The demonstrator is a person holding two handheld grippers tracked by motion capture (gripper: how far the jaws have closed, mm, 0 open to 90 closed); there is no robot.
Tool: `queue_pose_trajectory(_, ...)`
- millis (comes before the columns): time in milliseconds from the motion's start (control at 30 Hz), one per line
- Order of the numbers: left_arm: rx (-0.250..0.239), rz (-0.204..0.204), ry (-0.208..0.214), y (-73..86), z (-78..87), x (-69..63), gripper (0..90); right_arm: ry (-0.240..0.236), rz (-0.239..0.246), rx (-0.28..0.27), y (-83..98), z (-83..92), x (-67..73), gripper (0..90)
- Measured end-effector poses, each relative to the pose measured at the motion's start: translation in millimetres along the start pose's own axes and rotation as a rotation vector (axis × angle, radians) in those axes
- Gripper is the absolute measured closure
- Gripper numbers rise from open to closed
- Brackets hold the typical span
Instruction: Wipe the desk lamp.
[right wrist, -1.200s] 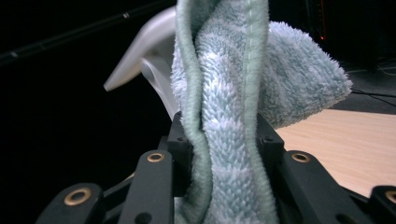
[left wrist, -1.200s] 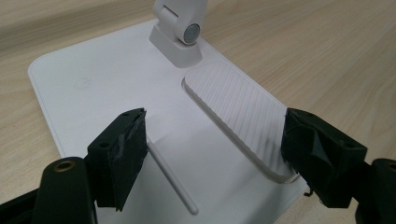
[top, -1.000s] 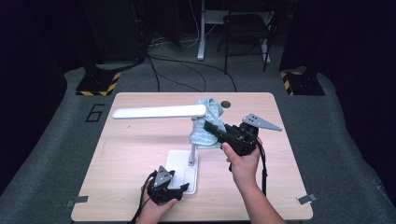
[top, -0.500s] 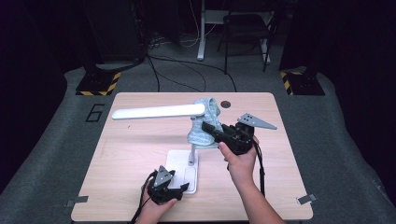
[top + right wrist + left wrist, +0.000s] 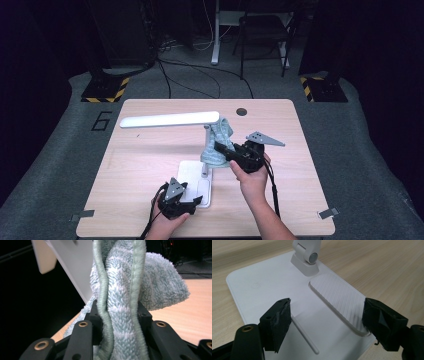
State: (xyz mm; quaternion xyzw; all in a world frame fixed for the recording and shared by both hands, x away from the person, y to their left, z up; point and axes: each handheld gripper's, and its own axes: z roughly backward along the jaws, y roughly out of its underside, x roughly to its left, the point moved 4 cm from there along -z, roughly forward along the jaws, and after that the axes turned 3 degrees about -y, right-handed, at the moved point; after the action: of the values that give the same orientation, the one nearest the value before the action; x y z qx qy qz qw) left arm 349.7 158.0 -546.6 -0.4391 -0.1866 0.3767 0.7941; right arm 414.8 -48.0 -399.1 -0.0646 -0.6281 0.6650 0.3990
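Note:
A white desk lamp stands mid-table, its long head [image 5: 170, 120] level above its flat base [image 5: 189, 172]. A pale blue-green fluffy cloth [image 5: 218, 142] hangs against the lamp's post, and my right gripper [image 5: 220, 148] is shut on it from the right. In the right gripper view the cloth [image 5: 122, 297] bunches between the jaws of that gripper [image 5: 120, 316], with the white lamp arm [image 5: 72, 267] just behind. My left gripper [image 5: 192, 200] rests open at the base's near end. Its jaws [image 5: 325, 315] stand wide over the base [image 5: 262, 282] and its ribbed pad [image 5: 339, 297].
The lamp's hinge [image 5: 308, 257] rises at the far end of the base. The wooden table [image 5: 140, 160] has a round cable hole [image 5: 242, 111] near its far edge. A chair [image 5: 265, 30] and cables [image 5: 200, 70] lie on the floor beyond.
My right gripper has sunk a little along the lamp's post, taking the cloth down with it. The left gripper has stayed where it was.

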Motion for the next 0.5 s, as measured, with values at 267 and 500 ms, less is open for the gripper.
queue_pose_trajectory(267,0.002,-0.001,0.002,0.0,0.1,0.1,23.3,0.046,0.011,0.067,29.4,-10.7,-11.2,66.5)
queue_pose_trajectory(500,-0.001,0.002,0.001,-0.1,0.0,-0.2,23.4,0.079,0.017,0.119,58.6,-21.7,-23.6,66.5)
